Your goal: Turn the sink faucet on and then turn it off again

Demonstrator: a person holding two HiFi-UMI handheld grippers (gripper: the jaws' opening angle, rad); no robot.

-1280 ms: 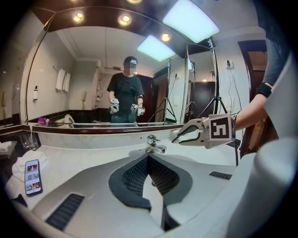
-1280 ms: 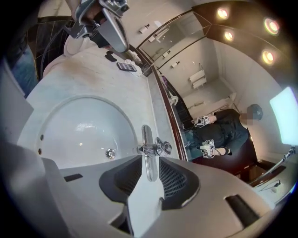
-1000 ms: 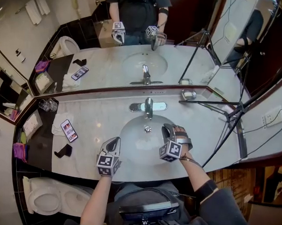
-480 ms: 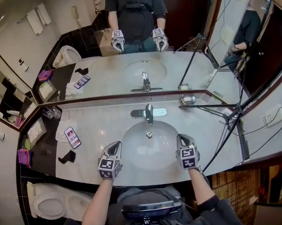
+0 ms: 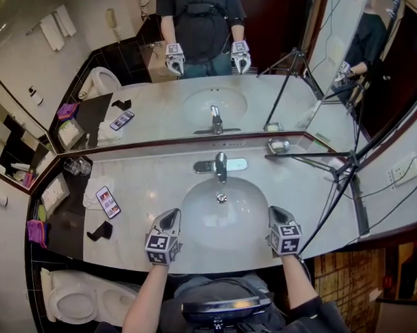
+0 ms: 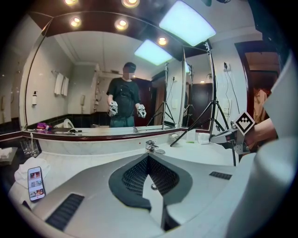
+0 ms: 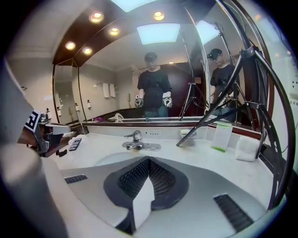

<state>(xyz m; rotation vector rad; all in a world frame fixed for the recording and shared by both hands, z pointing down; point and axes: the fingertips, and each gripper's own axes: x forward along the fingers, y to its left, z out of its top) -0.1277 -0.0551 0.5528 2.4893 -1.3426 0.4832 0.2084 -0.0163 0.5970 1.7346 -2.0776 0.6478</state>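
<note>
Hovering at the near rim of the sink (image 5: 223, 228) in the head view, the left gripper (image 5: 171, 214) and right gripper (image 5: 273, 212) flank the basin. The faucet (image 5: 220, 166) stands ahead between them, with no water visible. The left gripper view shows jaws together and empty, the faucet ahead-right. The right gripper view shows the same, the faucet ahead-left. Working the lever likely calls for a slow, closed-tip push.

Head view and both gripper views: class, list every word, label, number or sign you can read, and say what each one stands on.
No text can be read anywhere in these views.
Phone screen: too small to read.
Green-and-white card: print too blurred to read.
Marker cube: black-and-white square patterns only, no letters.
</note>
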